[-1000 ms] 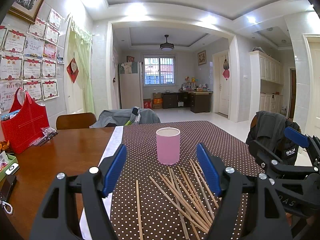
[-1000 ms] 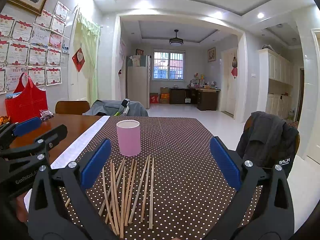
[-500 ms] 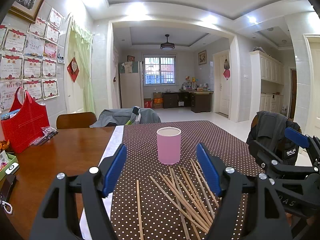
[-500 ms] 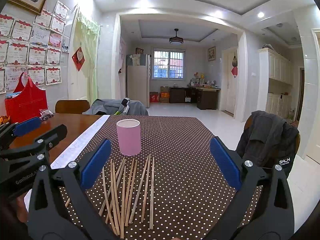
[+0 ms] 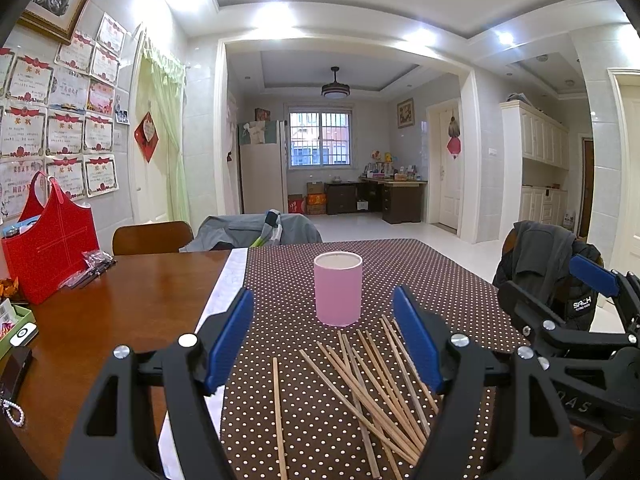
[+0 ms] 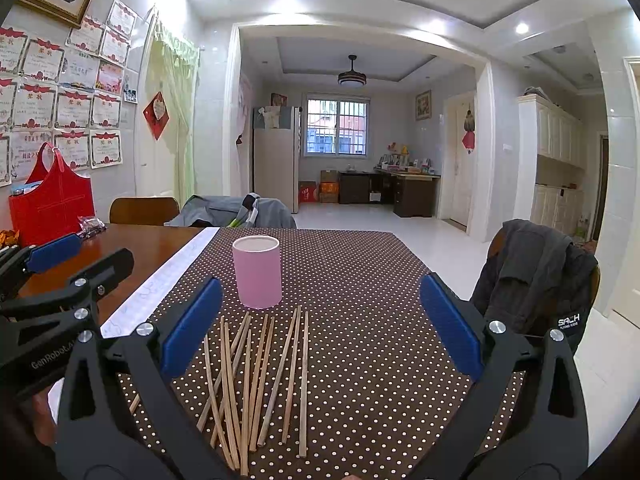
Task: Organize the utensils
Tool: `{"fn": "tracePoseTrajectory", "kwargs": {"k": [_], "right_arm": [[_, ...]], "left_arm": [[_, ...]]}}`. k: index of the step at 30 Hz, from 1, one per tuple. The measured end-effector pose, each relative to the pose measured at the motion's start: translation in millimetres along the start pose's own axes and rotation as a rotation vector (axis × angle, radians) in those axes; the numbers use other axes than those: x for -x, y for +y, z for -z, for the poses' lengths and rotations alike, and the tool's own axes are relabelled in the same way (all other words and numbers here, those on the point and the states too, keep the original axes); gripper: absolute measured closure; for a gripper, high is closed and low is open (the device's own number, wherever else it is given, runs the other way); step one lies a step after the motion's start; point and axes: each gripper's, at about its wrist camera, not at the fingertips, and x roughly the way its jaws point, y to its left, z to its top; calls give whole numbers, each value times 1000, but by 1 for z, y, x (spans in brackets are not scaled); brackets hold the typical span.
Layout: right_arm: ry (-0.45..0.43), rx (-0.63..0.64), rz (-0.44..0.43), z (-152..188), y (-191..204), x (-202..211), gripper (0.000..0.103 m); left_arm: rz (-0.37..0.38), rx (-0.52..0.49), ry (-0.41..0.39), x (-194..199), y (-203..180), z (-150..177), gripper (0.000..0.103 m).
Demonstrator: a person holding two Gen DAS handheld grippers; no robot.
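On the left, the left gripper hovers with jaws spread and empty, a lone chopstick lying at its 6 o'clock, long axis running 6 to 12. The chopsticks fan across the dotted tabletop, pointing toward the pink cup at 12 o'clock. The right gripper, jaws wide and empty, looks nearer the bundle.

Cup is set upright on the dotted cloth, mid-bench. Chopsticks are scattered flat on the cloth just in front of the cup, one stick apart to their left. Bag is placed at the bench's far left, against the wall. Jacket-draped chair is positioned right of the bench.
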Motion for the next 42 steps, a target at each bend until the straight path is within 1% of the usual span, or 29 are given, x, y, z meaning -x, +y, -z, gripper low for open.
{"fn": "tracePoseTrajectory", "kwargs": {"k": [19,24,29,32,35,38,40,42], "right_arm": [[29,-4,-2,-1,0,-4,6],[45,-2,-5,1,1,-10,6],[92,-7,-31,5,1,-23,6],[125,-5,-50,8,1,-33,6],[169,12,-57,15,0,-44,6],[211,17,-54,19,-4,-58,6],[237,21,-51,24,-6,-67,6],[266,27,-49,27,-9,-75,6]], "left_arm": [[-2,-2,23,-5,0,2,32],[-6,-8,44,-10,-2,1,32],[-8,-9,90,-20,-1,3,32],[12,-3,143,-31,2,6,32],[32,13,225,-47,9,11,32],[35,39,321,-63,19,17,32],[35,55,404,-77,28,25,32],[37,71,503,-92,35,34,32]]}}
